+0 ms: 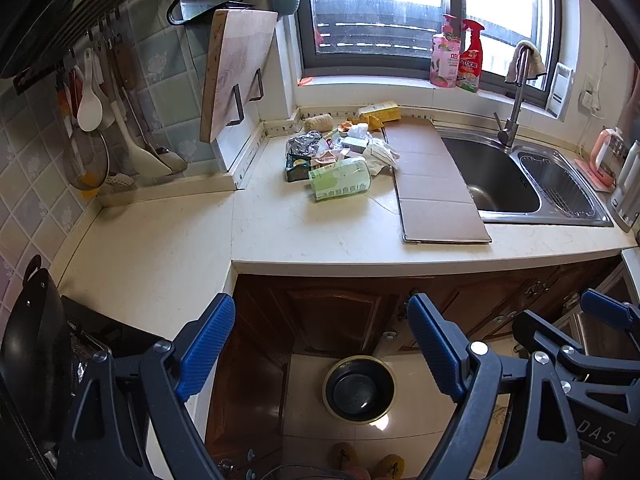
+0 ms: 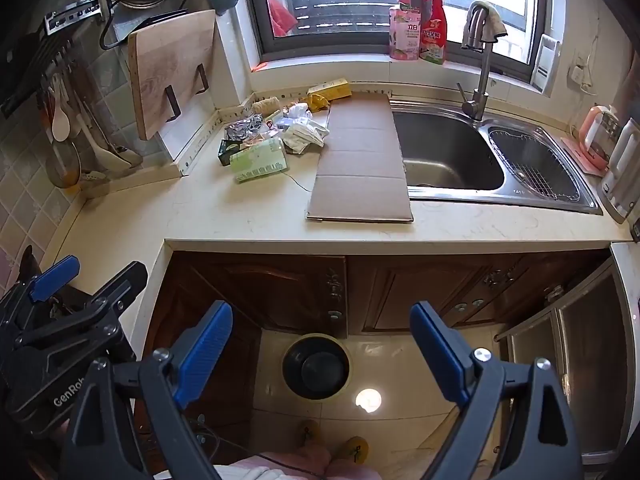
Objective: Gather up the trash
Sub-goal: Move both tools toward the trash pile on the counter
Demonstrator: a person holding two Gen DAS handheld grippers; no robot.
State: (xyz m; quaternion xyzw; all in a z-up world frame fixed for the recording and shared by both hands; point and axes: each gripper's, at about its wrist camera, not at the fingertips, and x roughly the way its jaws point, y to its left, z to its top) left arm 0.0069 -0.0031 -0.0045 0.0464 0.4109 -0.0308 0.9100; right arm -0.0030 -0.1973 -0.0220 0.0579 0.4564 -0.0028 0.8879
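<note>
A heap of trash [image 1: 340, 152] [image 2: 272, 136] lies at the back of the cream counter: a green packet [image 1: 340, 180] [image 2: 260, 160], crumpled foil, white paper, a yellow box. A flat cardboard sheet [image 1: 436, 180] [image 2: 362, 160] lies beside it, partly over the sink. On the floor below stands a round black bin [image 1: 360, 390] [image 2: 316, 366]. My left gripper [image 1: 320, 344] hangs open above the floor in front of the cabinets, nothing between its blue pads. My right gripper [image 2: 320, 350] is open too, empty, over the bin. Each gripper shows at the edge of the other's view.
A steel double sink [image 1: 520, 176] [image 2: 480, 152] with a tap is on the right. A wooden cutting board [image 1: 236, 72] leans against the wall at the left, with hanging utensils [image 1: 100, 120] and a black wok [image 1: 32, 344]. Brown cabinet doors [image 2: 280, 280] stand under the counter. A person's slippers show below.
</note>
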